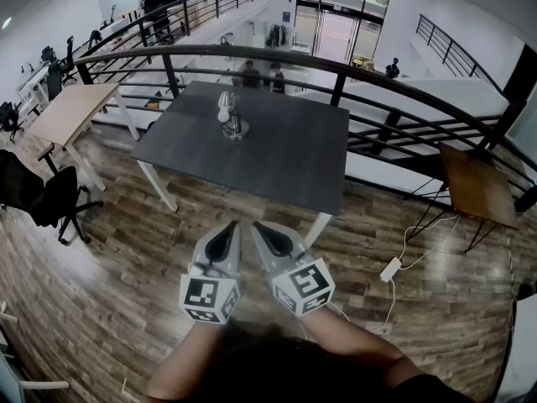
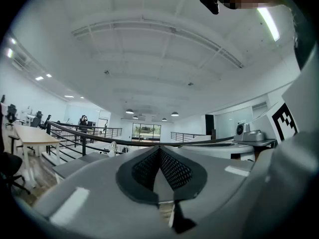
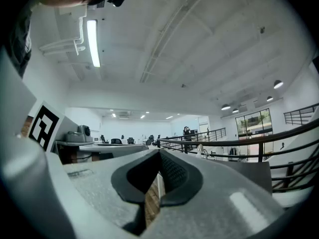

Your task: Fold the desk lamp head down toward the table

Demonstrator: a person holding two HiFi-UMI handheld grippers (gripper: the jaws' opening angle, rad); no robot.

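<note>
A small white desk lamp point(image 1: 227, 114) stands on a round base near the far left part of the dark grey table point(image 1: 285, 149); its head is up. Both grippers hang side by side in front of the table's near edge, well short of the lamp. My left gripper point(image 1: 228, 227) has its jaws together with nothing between them. My right gripper point(image 1: 259, 226) is likewise shut and empty. In the left gripper view the lamp point(image 2: 112, 149) shows small and far, past the left gripper point(image 2: 159, 148). The right gripper view shows the lamp point(image 3: 200, 149) small beyond the right gripper point(image 3: 160, 153).
A black railing point(image 1: 336, 70) curves behind the table. A wooden desk point(image 1: 71, 112) and a black office chair point(image 1: 42, 196) stand at the left, a small brown table point(image 1: 476, 187) at the right. A white power strip with its cable point(image 1: 391, 269) lies on the wood floor.
</note>
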